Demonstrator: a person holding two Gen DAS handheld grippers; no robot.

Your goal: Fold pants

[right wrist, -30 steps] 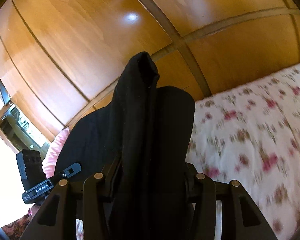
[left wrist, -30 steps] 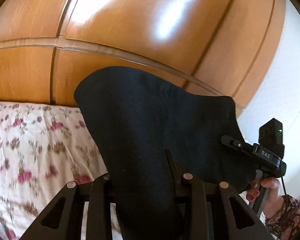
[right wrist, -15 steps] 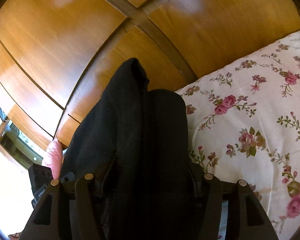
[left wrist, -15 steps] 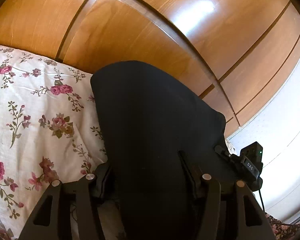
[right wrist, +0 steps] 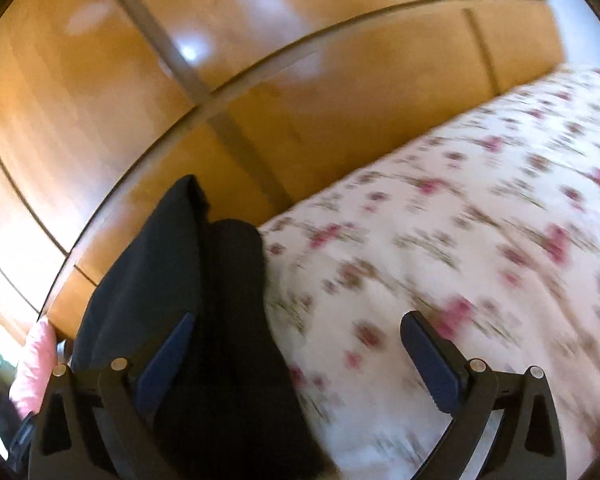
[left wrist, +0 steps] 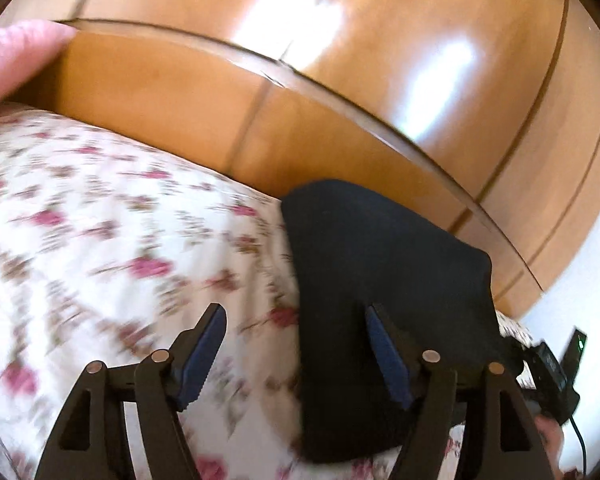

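A floral bed (left wrist: 100, 240) meets a wooden wardrobe (left wrist: 340, 60); black pants (left wrist: 380, 280) stretch ahead between both wide claws, left claw (left wrist: 296, 344) and right claw (right wrist: 300, 356).

Motion blur smears the floral bedspread (left wrist: 100, 240) ahead of both grippers, so its flowers are mere streaks. The black pants (right wrist: 204, 320) run off the lower frame edge beside the right gripper (right wrist: 296, 336). A pink shape (left wrist: 16, 56) is cropped, unidentifiable.

Black pants (left wrist: 380, 264) lie bunched on the floral bedspread (left wrist: 100, 240).
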